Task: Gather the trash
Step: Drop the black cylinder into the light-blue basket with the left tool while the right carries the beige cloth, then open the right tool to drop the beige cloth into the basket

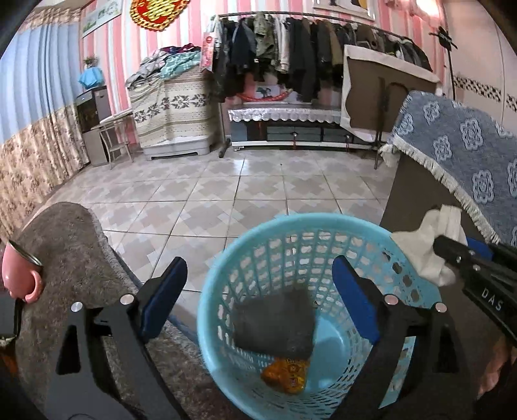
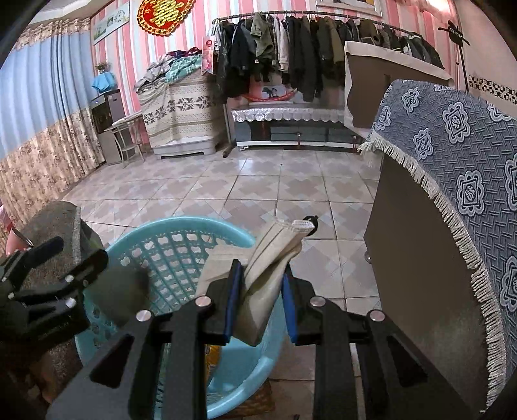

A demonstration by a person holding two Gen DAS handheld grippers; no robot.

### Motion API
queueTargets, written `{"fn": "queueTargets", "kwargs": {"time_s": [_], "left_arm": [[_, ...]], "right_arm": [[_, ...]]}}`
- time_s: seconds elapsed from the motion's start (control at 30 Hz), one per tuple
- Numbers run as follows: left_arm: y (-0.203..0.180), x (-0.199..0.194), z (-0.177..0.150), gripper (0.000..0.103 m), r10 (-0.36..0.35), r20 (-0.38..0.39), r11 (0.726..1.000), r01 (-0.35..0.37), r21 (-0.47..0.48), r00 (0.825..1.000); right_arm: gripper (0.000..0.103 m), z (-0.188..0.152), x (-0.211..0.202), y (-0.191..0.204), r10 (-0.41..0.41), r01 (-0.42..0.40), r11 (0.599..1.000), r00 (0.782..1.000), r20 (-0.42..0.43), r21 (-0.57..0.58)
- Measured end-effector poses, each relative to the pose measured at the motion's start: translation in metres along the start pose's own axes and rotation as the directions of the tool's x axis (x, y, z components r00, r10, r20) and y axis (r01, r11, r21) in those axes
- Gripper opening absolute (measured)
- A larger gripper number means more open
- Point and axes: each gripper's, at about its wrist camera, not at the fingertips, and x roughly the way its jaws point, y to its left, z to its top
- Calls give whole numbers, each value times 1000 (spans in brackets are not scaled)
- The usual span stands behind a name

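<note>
Tiled floor (image 1: 226, 187), pale diamond pattern, ahead of the tongs. Pink-and-white striped wall (image 1: 187, 29) beyond. Loaded clothes rail (image 1: 307, 42) far ahead; low cabinet (image 1: 284, 129) with lace runner beneath. Blue curtain (image 1: 29, 80) far left. Blue fringed cloth (image 1: 458, 142) right. Grey rug (image 1: 64, 258) near left.

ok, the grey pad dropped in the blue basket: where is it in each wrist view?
Left wrist: grey pad at centre-bottom, inside the blue basket, between the open left gripper fingers, above an orange wrapper.
Right wrist: grey pad at lower left, blurred, over the basket, just right of the left gripper.
Shared landmark: clothes rack.
</note>
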Motion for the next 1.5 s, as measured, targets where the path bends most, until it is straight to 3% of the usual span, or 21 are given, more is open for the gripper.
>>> {"fn": "queueTargets", "kwargs": {"time_s": [0.27, 0.6, 0.67, 0.73, 1.03, 1.27, 1.5], "left_arm": [[47, -23, -3, 95, 107, 38, 993, -104, -62, 994], [86, -55, -14, 97, 192, 50, 976, -185, -112, 980], [89, -59, -17, 97, 202, 54, 974, -195, -112, 978], [93, -64, -22, 97, 208, 48, 972, -201, -118, 977], [115, -96, -38, 97, 246, 42, 959, -237, -153, 968], [144, -127, -47, 97, 294, 50, 940, -279, -197, 954], [168, -161, -61, 98, 340, 59, 919, -318, -235, 939]], "right_arm": [[25, 0, 5, 17, 0, 0, 1000, 1000, -1, -27], [28, -3, 20, 52, 24, -25, 999, 999, -28, -34], [36, -2, 16, 56, 28, -29, 999, 999, -16, -25], [55, -3, 14, 59, 27, -27, 999, 1000, -8, -33], [91, -1, -7, 80, 22, -17, 995, 998, 52, -99], [95, -1, -17, 97, 38, -30, 990, 997, 60, -135], [96, -7, -43, 135, 111, -94, 978, 990, 86, -188]]}}
